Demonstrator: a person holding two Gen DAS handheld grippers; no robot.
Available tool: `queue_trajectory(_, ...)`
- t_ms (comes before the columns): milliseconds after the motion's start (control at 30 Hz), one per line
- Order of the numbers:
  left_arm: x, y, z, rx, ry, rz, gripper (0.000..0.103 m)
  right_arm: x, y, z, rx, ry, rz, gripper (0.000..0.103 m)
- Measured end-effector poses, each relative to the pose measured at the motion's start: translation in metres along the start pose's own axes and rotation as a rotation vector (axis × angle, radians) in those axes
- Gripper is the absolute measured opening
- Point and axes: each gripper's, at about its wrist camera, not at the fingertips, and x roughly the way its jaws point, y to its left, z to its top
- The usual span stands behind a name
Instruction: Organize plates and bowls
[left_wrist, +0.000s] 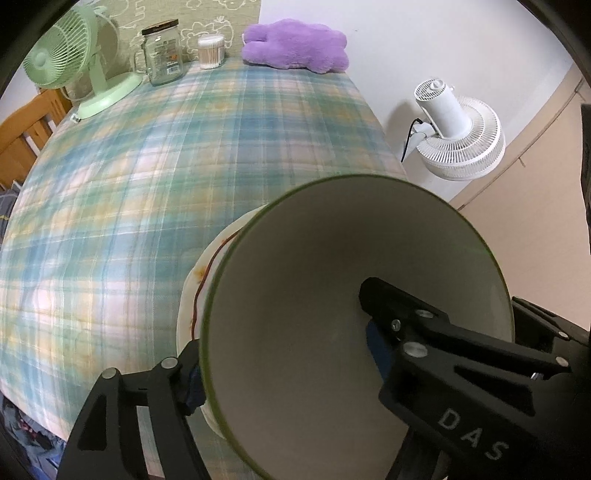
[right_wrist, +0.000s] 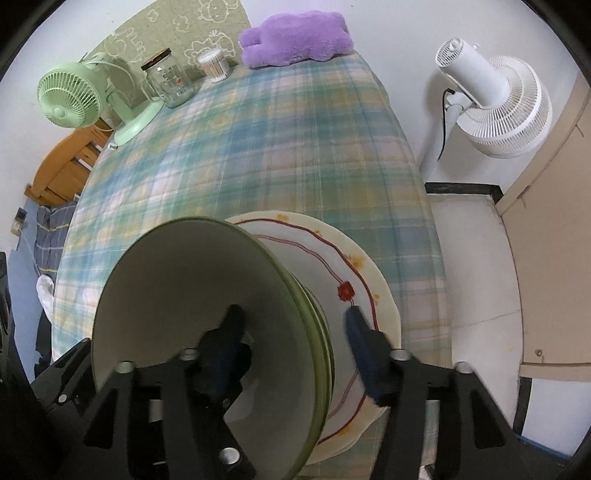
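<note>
Two hand-held grippers straddle one green-rimmed bowl (right_wrist: 207, 325), each with a finger inside the cavity and a finger outside the wall. The bowl sits on what looks like nested bowls, on a flowered plate (right_wrist: 354, 258) near the front right of the plaid-covered counter (left_wrist: 147, 184).

Left hand-held gripper (left_wrist: 280, 339): jaws spread, pads off the wall on both sides, holding nothing. Right hand-held gripper (right_wrist: 295, 332): likewise apart, rim between the fingers with a gap showing.

Risk, as judged: lifting either hand out at an angle could catch the rim and tip or drag the stack; the plate lies close to the counter edge, so a shove could send it over.

Orientation: bowl mouth faces up toward the cameras, its axis roughly vertical, no long axis across.
</note>
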Motion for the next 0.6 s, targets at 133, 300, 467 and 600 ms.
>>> queue_trajectory(133, -0.001, 0.003, -0.005, -0.022, 0.007, 0.008, 0.082, -0.004, 0.0, -0.005, -0.004, -0.007, -0.004, 0.066)
queue_trajectory(300, -0.016, 0.006, -0.007, -0.011, -0.034, -0.015, 0.082, -0.018, 0.006, -0.008, -0.017, -0.047, -0.04, 0.066)
queue_trajectory(467, -0.04, 0.001, -0.003, 0.066, -0.112, -0.031, 0.083, -0.038, 0.013, -0.007, -0.012, -0.108, -0.081, 0.066)
queue_trajectory(600, -0.054, 0.008, 0.002, 0.102, -0.16, -0.036, 0.083, -0.055, 0.021, -0.007, 0.014, -0.167, -0.124, 0.066)
